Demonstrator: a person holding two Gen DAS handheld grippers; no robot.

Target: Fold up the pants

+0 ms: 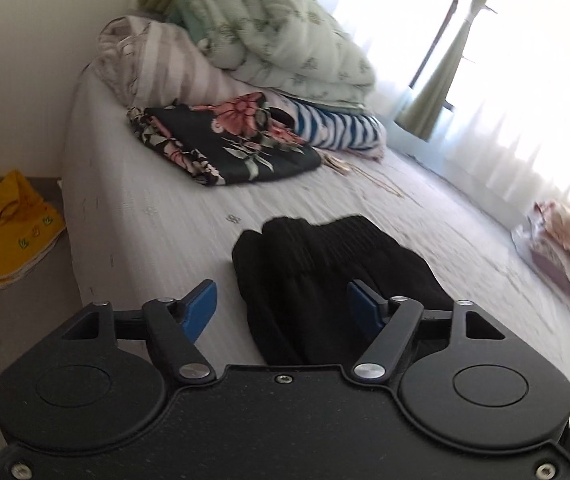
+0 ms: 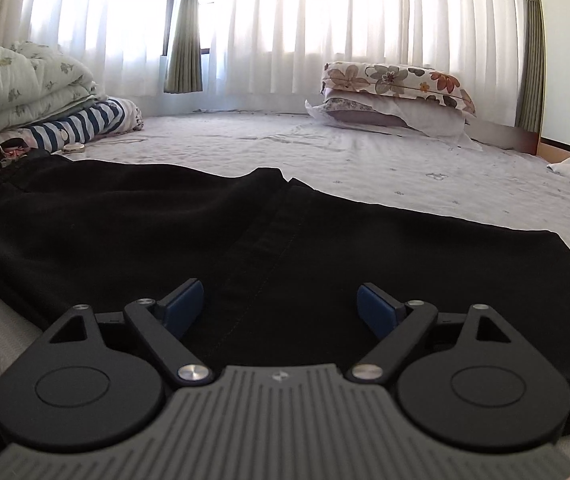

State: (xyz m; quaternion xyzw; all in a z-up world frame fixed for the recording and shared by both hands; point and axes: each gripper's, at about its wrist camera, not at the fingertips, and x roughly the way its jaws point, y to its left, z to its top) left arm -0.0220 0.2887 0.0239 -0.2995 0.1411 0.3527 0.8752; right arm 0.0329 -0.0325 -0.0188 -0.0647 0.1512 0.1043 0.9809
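Black pants (image 2: 269,240) lie on the pale bedsheet (image 2: 385,160), spread wide across the right wrist view with a seam running down the middle. In the left wrist view one bunched end of the pants (image 1: 317,264) sits just ahead of the fingers, near the bed's left edge. My left gripper (image 1: 283,310) is open, its blue pads (image 1: 201,310) apart, and the cloth shows between them without being pressed. My right gripper (image 2: 281,308) is open wide just over the pants, pinching nothing.
A folded floral garment (image 1: 225,144), a striped cloth (image 1: 337,128) and a stacked quilt (image 1: 277,40) lie further up the bed. Floral pillows (image 2: 397,88) sit by the curtained window (image 2: 285,20). A yellow cloth (image 1: 9,232) lies on the floor left of the bed.
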